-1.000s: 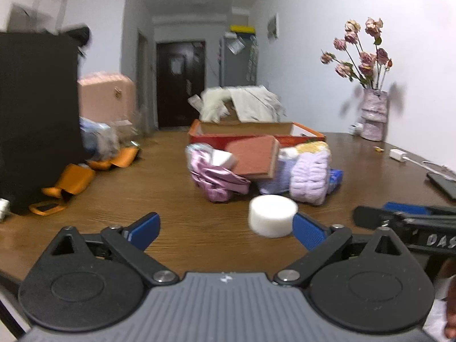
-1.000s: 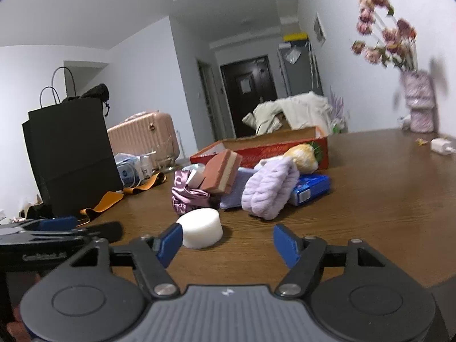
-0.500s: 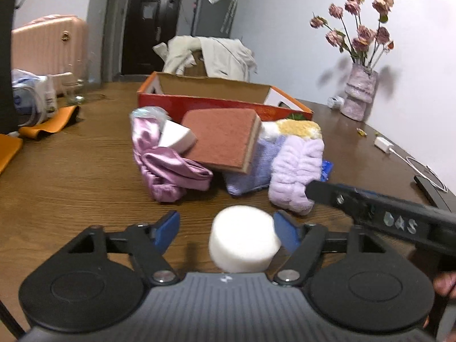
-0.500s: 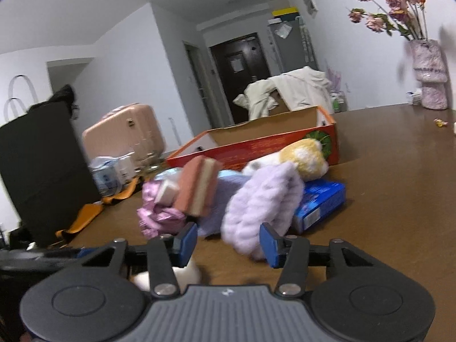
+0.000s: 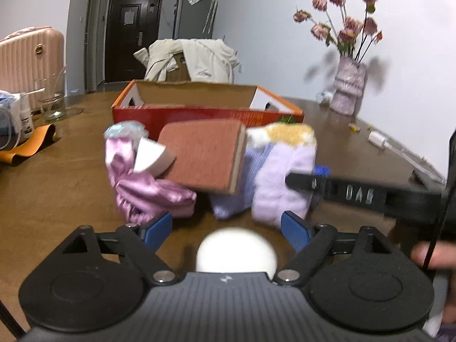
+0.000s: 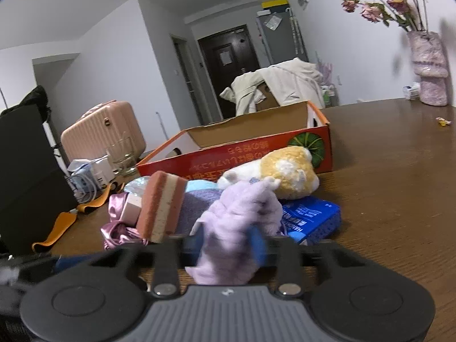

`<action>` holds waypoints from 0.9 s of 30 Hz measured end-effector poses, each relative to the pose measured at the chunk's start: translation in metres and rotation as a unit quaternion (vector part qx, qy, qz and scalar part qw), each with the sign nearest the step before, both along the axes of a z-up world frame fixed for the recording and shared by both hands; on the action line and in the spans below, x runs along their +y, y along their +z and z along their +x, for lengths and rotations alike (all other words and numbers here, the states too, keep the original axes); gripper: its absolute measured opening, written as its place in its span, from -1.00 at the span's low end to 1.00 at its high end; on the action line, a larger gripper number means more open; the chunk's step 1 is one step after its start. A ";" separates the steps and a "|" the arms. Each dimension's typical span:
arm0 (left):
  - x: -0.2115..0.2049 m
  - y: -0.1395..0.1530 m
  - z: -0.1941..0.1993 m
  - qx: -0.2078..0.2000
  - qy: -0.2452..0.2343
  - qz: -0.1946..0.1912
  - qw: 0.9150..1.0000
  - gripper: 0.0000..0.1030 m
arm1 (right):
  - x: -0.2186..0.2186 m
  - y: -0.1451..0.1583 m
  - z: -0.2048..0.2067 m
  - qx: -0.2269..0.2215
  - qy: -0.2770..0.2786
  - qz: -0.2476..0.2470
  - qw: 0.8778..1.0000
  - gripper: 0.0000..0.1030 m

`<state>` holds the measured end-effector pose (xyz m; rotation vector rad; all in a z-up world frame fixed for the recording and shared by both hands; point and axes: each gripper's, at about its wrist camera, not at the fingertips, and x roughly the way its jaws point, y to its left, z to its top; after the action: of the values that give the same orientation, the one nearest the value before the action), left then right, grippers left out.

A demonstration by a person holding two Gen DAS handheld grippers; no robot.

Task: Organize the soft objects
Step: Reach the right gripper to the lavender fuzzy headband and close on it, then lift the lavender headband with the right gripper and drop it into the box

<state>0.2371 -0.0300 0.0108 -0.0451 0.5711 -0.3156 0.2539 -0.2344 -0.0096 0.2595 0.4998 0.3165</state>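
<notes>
A pile of soft things lies on the brown table before an open orange box (image 5: 199,105): a pink satin scrunchie (image 5: 148,191), a red-brown sponge (image 5: 205,156), a lilac fluffy cloth (image 5: 282,171) and a yellow-white plush (image 6: 287,171). My left gripper (image 5: 226,228) is open, its blue pads either side of a white round sponge (image 5: 236,252) close to the camera. My right gripper (image 6: 228,240) is shut on the lilac fluffy cloth (image 6: 236,228); its finger shows in the left wrist view (image 5: 342,191).
A blue packet (image 6: 313,216) lies under the pile. A vase of dried roses (image 5: 349,88) stands at the back right, a charger and cable (image 5: 399,148) near it. A glass (image 5: 52,99), orange strap (image 5: 25,145) and black bag (image 6: 25,176) are at the left.
My right gripper moved forward and closed on the lilac cloth. My left gripper advanced so the white sponge sits deeper between its open fingers.
</notes>
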 end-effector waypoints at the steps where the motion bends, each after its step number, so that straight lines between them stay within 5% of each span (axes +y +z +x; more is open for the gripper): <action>1: -0.004 0.002 0.004 -0.002 -0.008 -0.001 1.000 0.65 | -0.002 0.000 -0.001 0.006 0.003 0.009 1.000 -0.63; 8: -0.037 0.006 0.024 0.031 -0.068 -0.007 0.997 0.45 | -0.039 0.001 -0.013 0.025 -0.010 0.067 0.997 -0.43; 10: -0.047 0.003 0.029 0.042 -0.077 0.002 0.996 0.45 | -0.049 0.005 -0.016 0.012 -0.023 0.060 0.998 -0.18; 16: -0.055 -0.010 0.044 0.100 -0.063 -0.006 0.993 0.42 | -0.054 0.014 0.019 -0.009 0.016 0.038 0.999 0.07; 18: -0.054 -0.010 0.048 0.107 -0.064 -0.022 0.992 0.03 | -0.052 0.011 0.034 0.007 0.033 0.039 0.999 -0.02; 21: -0.051 -0.012 0.052 0.112 -0.058 -0.038 0.991 -0.16 | -0.054 0.004 0.046 0.031 0.052 0.063 0.996 -0.61; 23: -0.052 -0.011 0.049 0.102 -0.059 -0.040 0.992 -0.36 | -0.057 0.001 0.042 0.033 0.049 0.075 0.995 -0.68; 27: -0.052 -0.004 0.041 0.091 -0.061 -0.048 0.993 -0.44 | -0.062 0.004 0.030 0.025 0.047 0.090 0.995 -0.74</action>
<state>0.2777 -0.0820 0.0072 -0.1328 0.7414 -0.4607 0.2837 -0.2960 -0.0054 0.4207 0.5342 0.4478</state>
